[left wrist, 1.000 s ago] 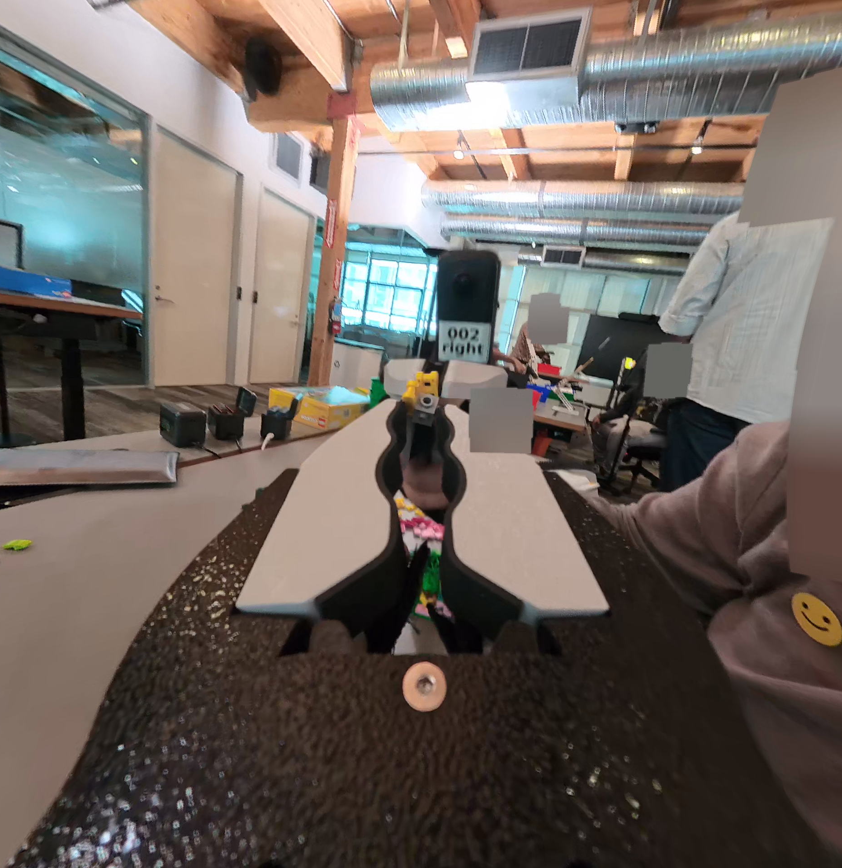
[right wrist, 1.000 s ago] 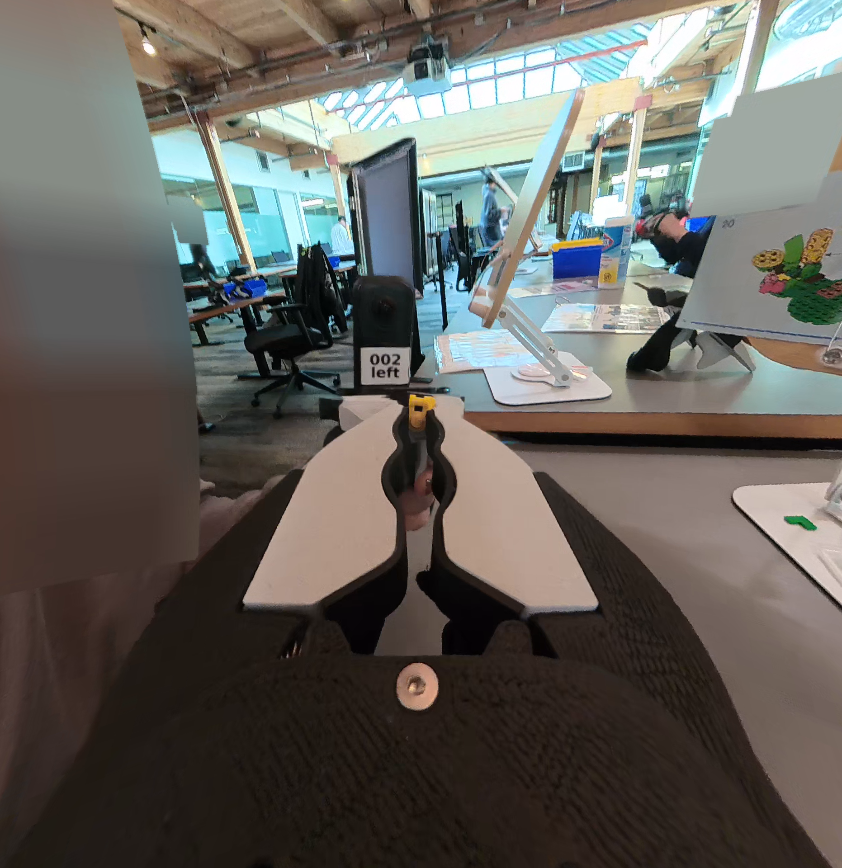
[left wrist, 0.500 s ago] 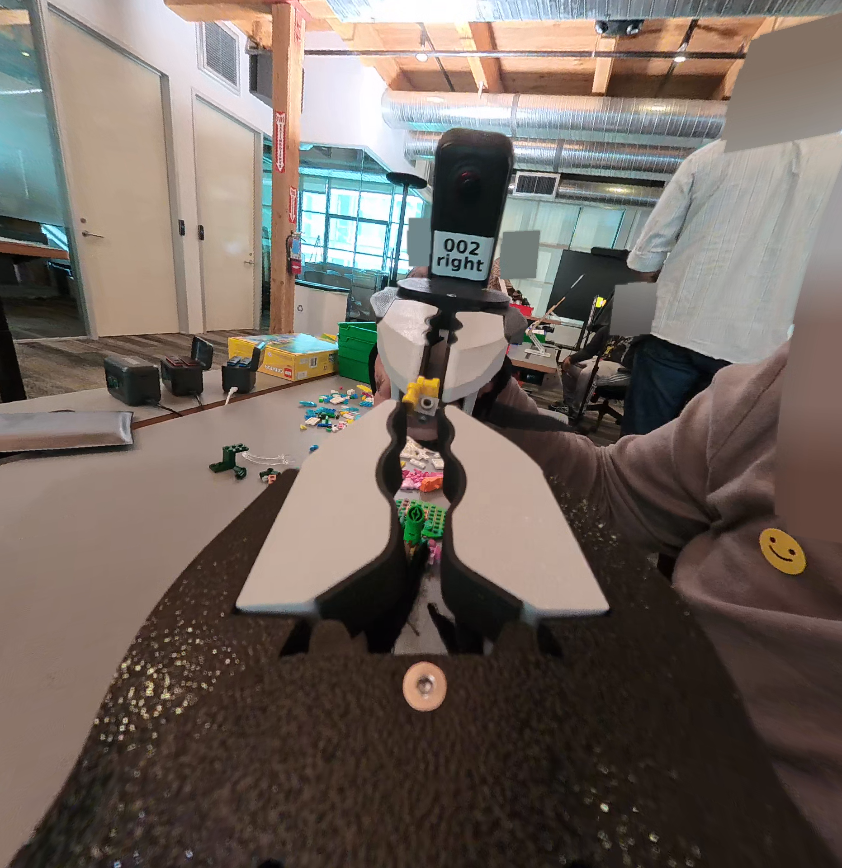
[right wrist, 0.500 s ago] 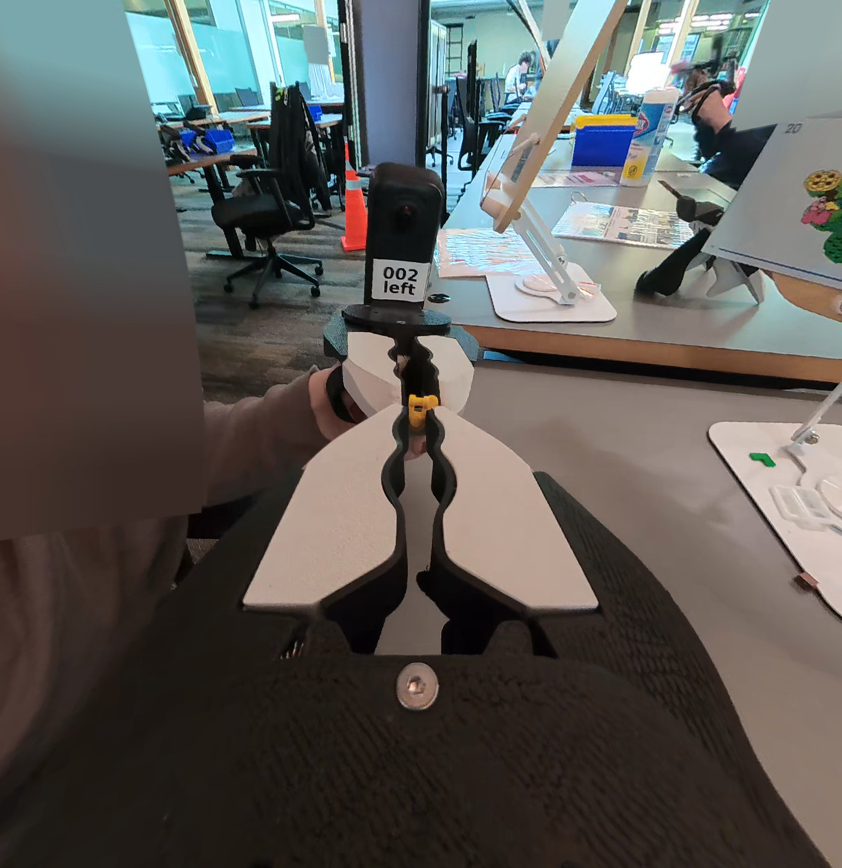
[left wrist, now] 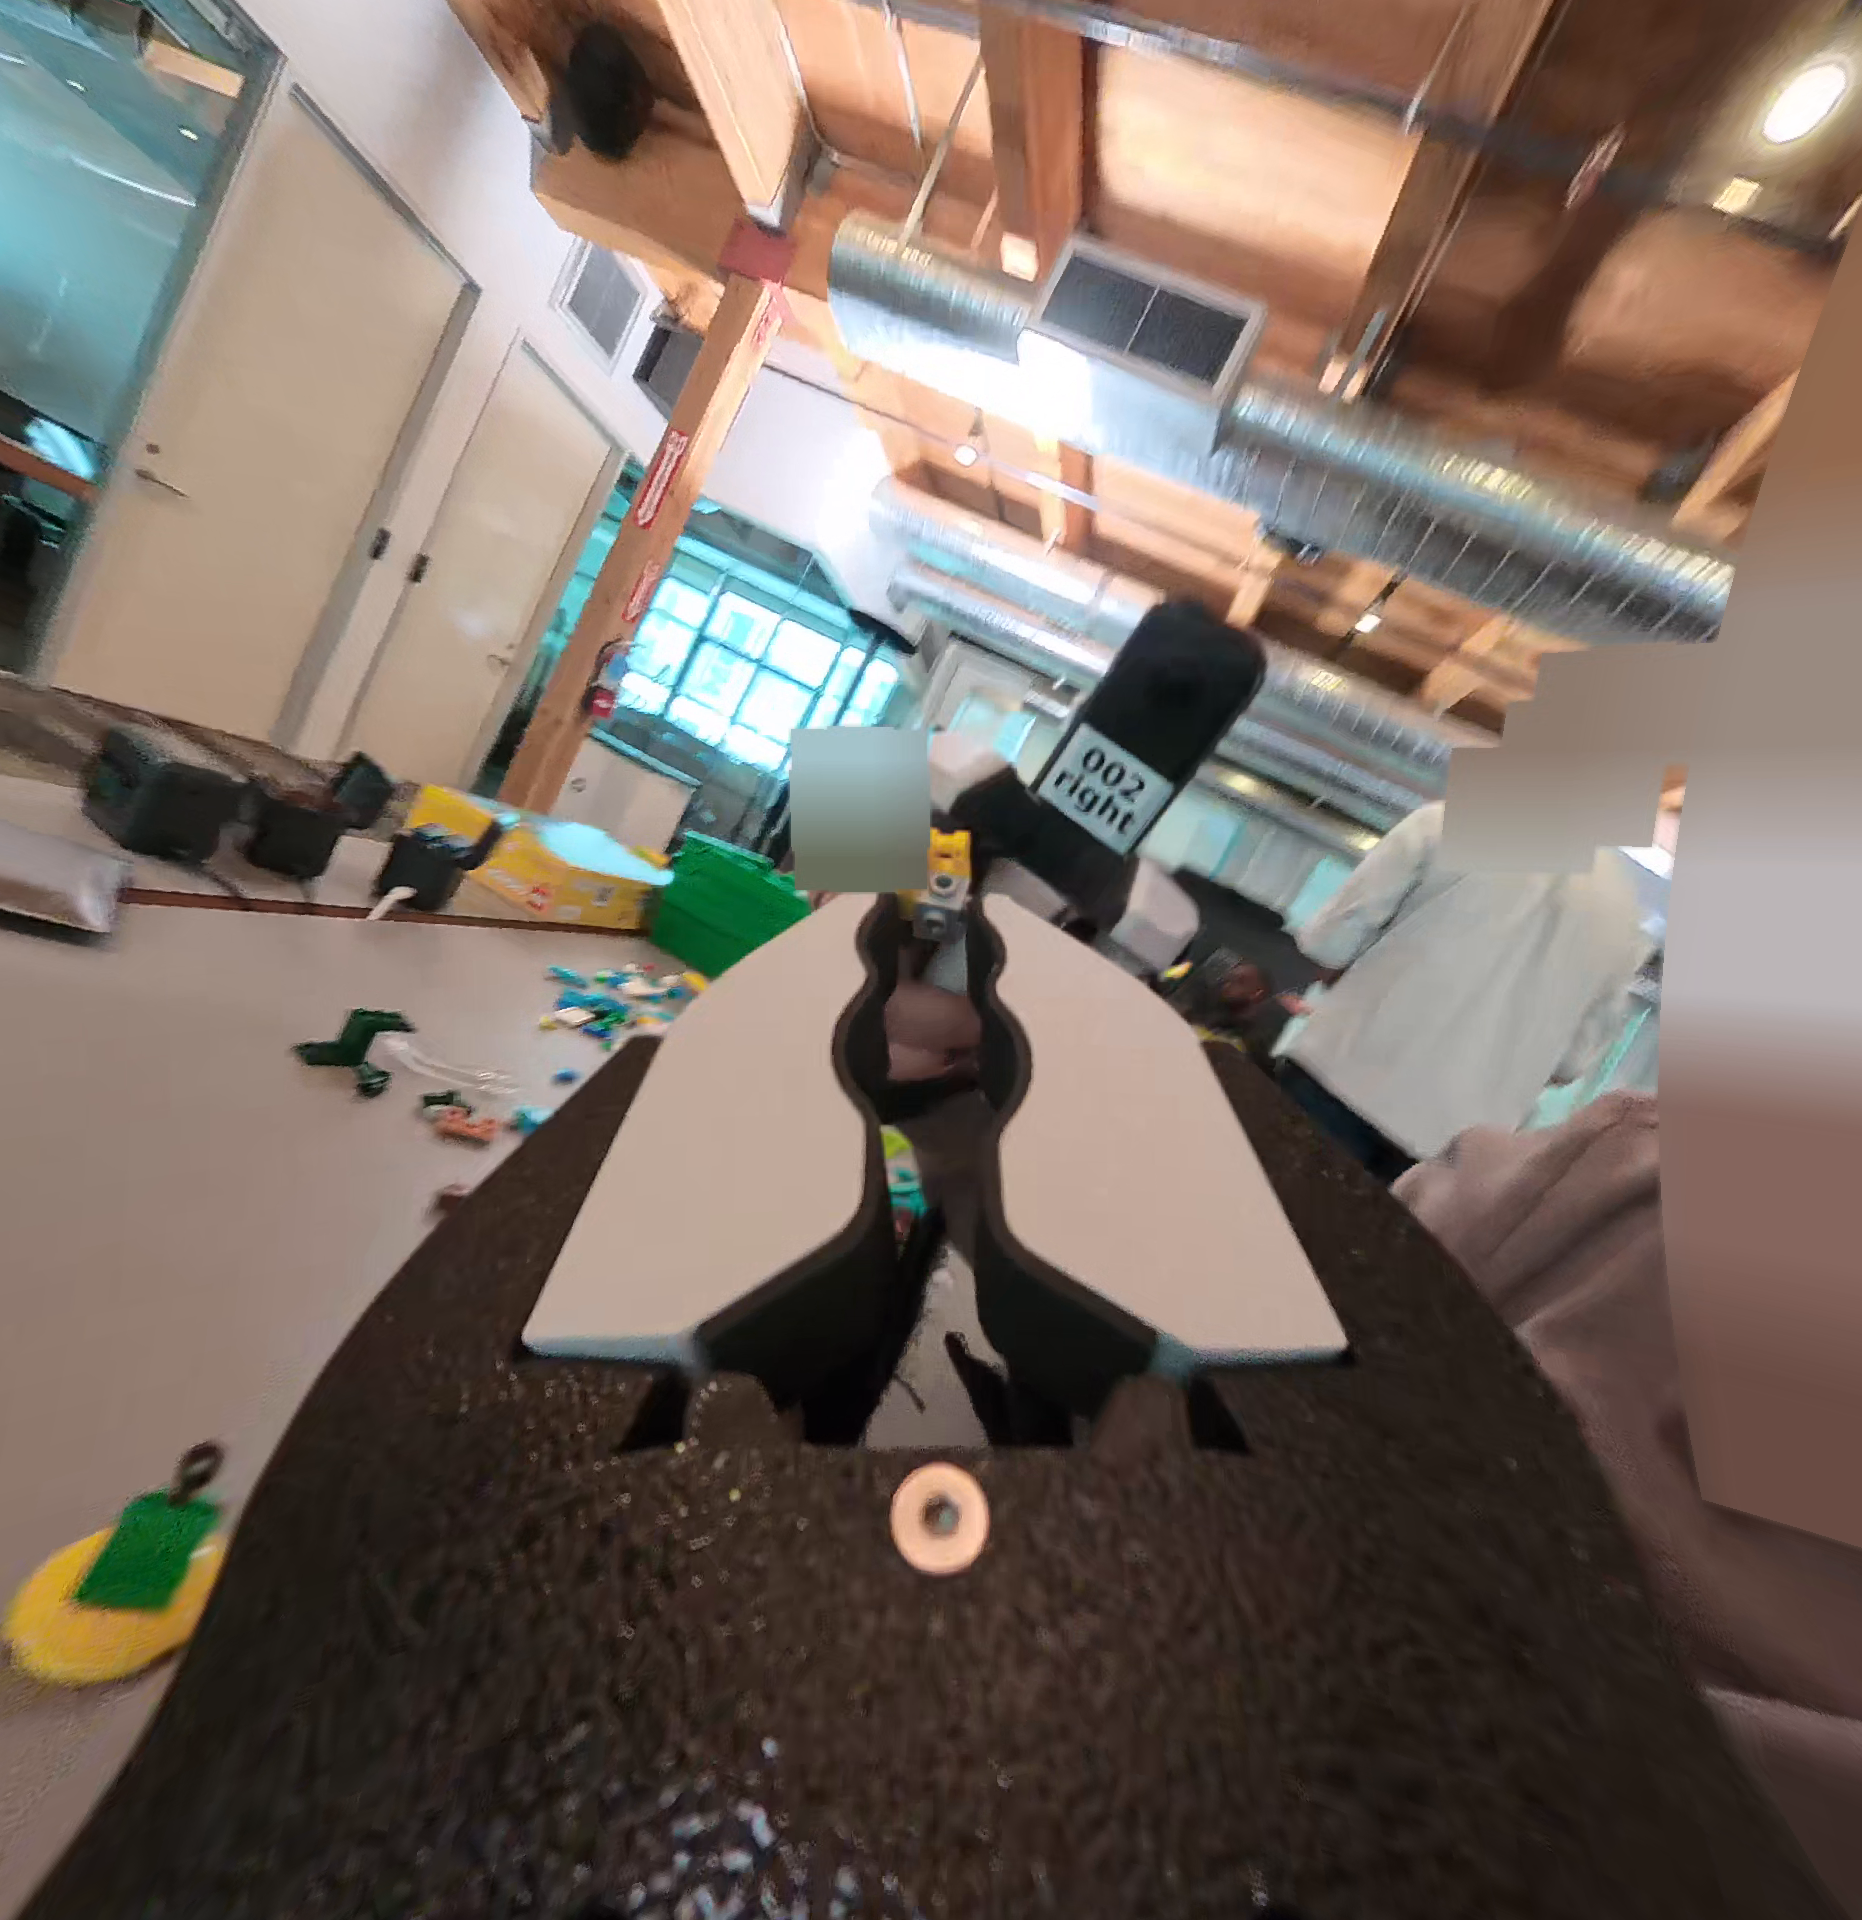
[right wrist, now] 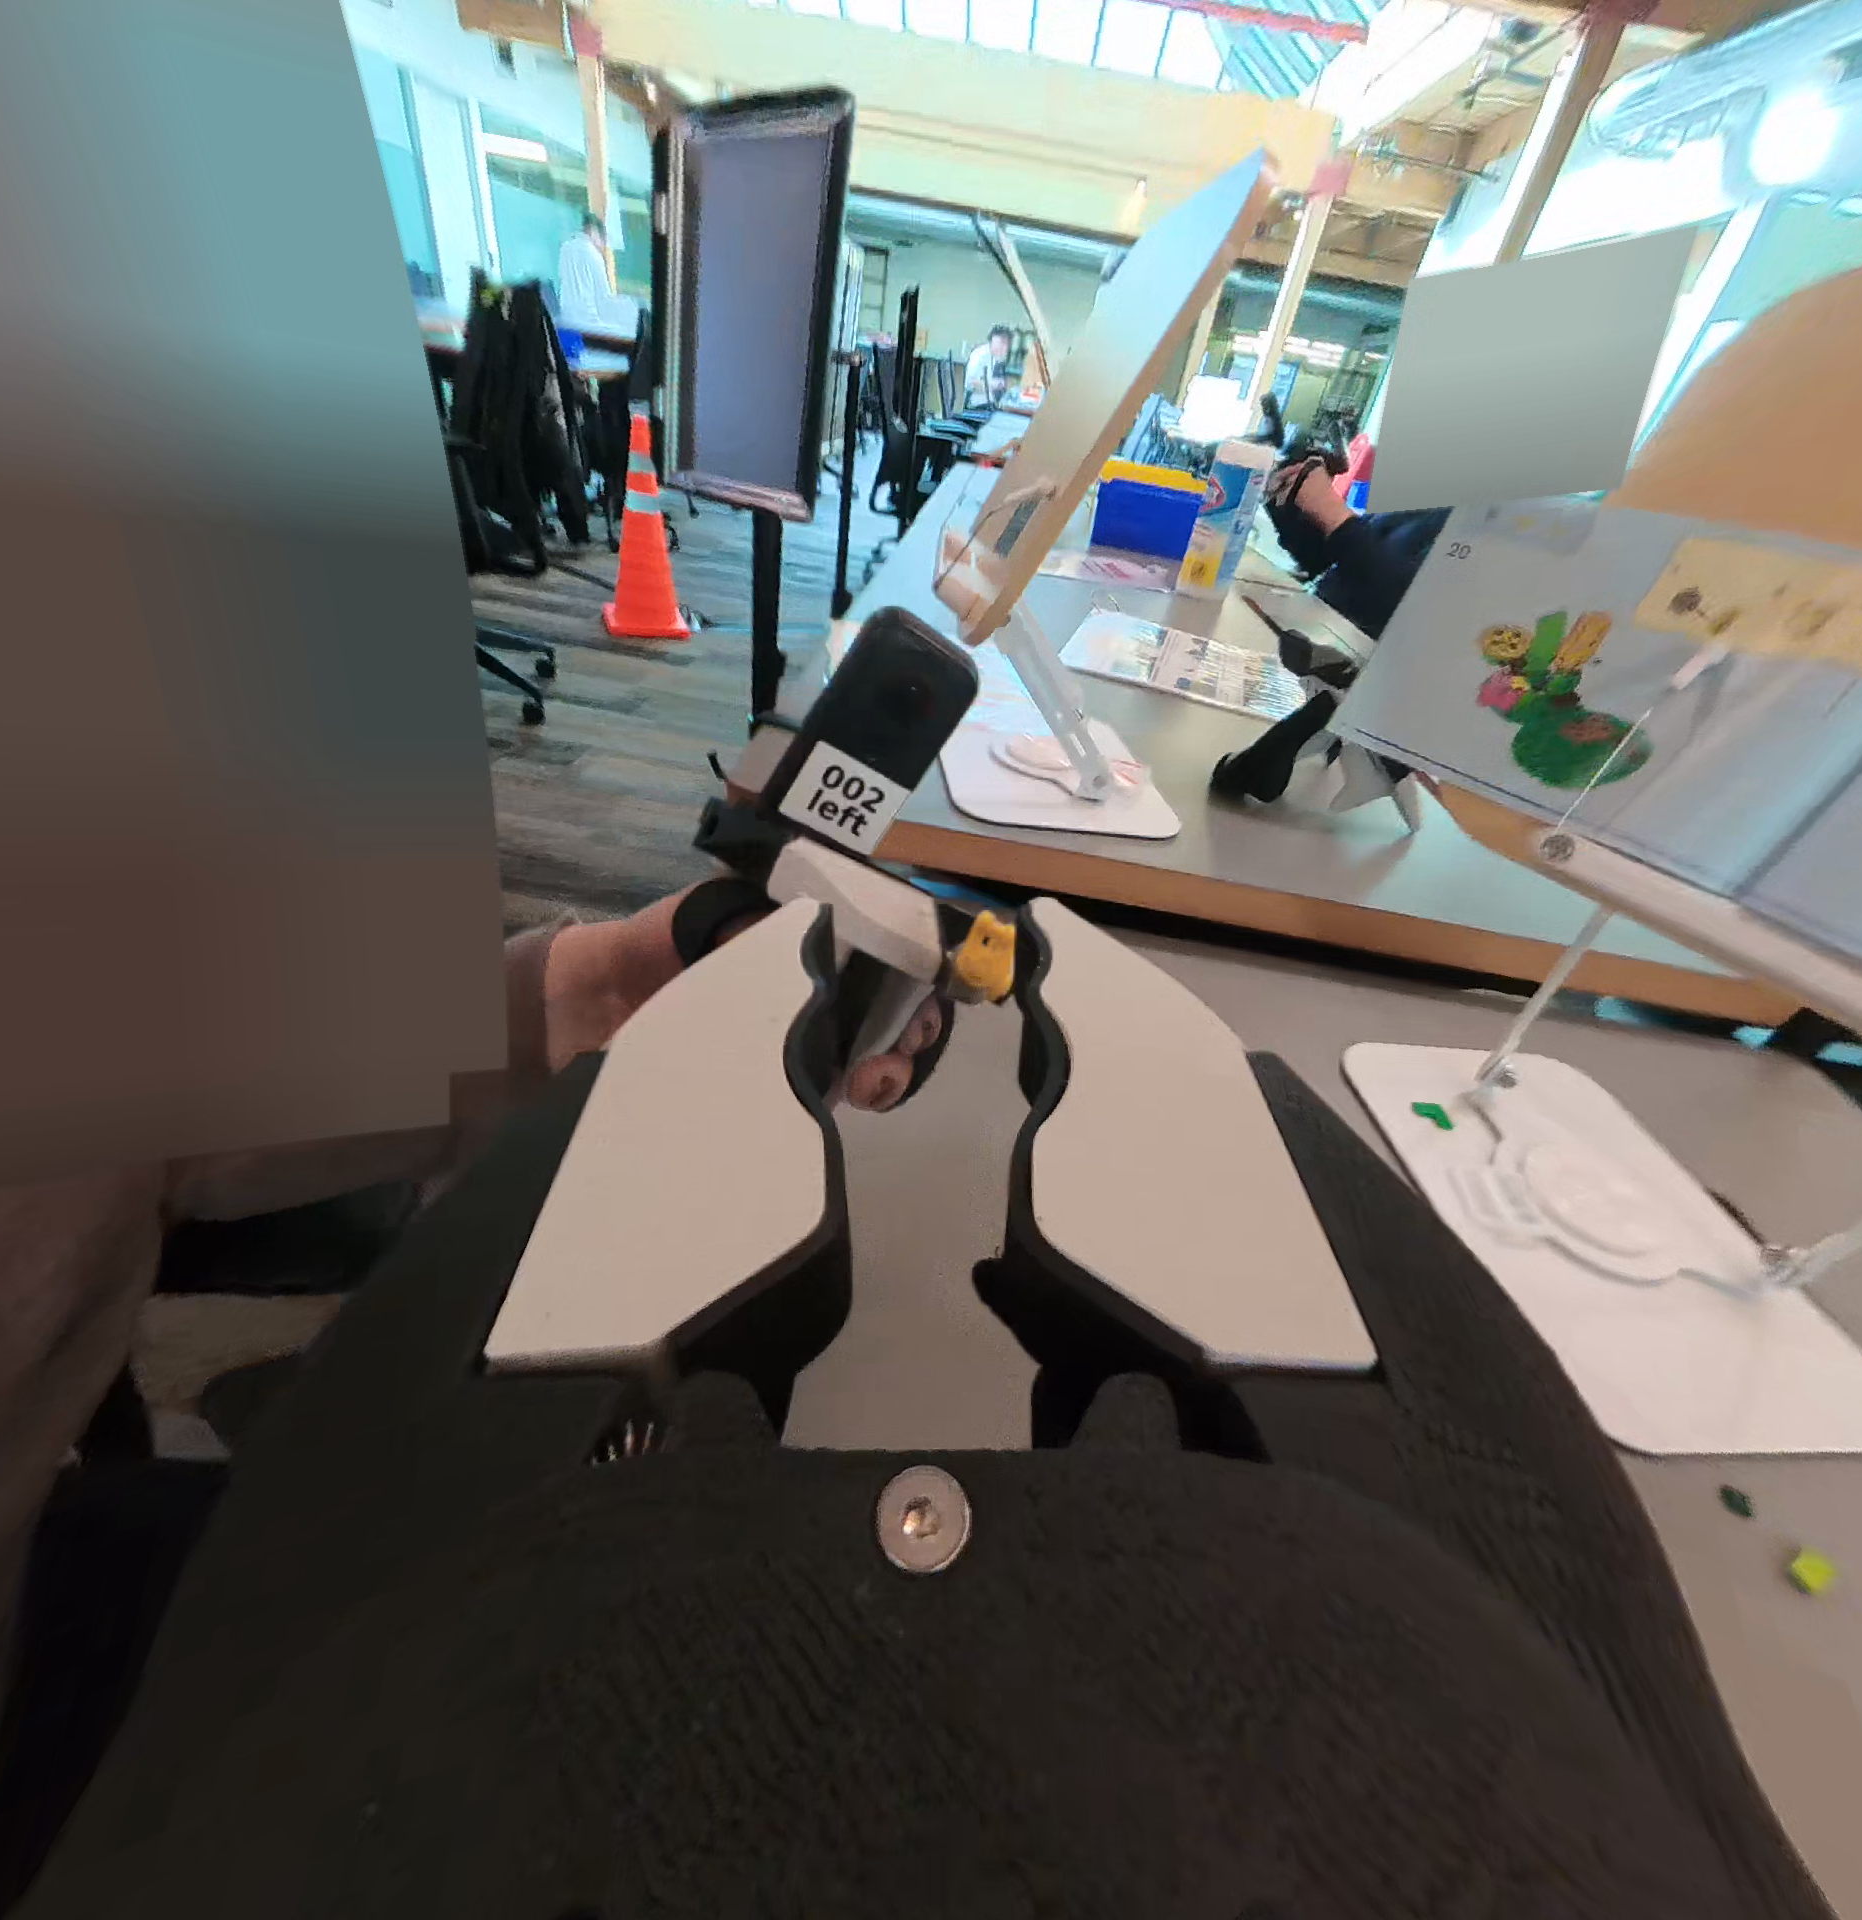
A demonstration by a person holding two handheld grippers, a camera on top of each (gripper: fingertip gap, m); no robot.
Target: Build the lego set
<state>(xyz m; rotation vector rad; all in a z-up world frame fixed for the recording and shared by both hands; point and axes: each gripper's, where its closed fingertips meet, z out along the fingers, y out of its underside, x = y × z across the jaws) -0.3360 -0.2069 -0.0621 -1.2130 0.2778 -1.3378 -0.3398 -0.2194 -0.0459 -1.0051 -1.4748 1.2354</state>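
My left gripper [left wrist: 942, 902] is shut on a small yellow and grey lego piece [left wrist: 946, 871] at its tips and holds it above the table. In the right wrist view this yellow piece [right wrist: 984, 956] sits at the tip of the left gripper [right wrist: 865, 925], between my right gripper's spread fingertips. My right gripper [right wrist: 927, 920] is open, and its fingers [right wrist: 1124, 1122] do not touch the piece. The right gripper [left wrist: 1062, 831] shows just beyond the piece in the left wrist view, tilted.
A yellow round plate with a green plate on it [left wrist: 116, 1600] lies at the near left. Loose bricks [left wrist: 605, 997], a dark green piece [left wrist: 350, 1044], a yellow box [left wrist: 553, 862] and a green bin [left wrist: 729, 904] lie farther back. An instruction booklet [right wrist: 1592, 675] stands on a white stand [right wrist: 1592, 1226] at the right. Less than 4 cm separates the two grippers' tips.
My right gripper has opened and let go of the yellow piece, which stays in my left gripper. Both grippers have tilted and both views have swung.
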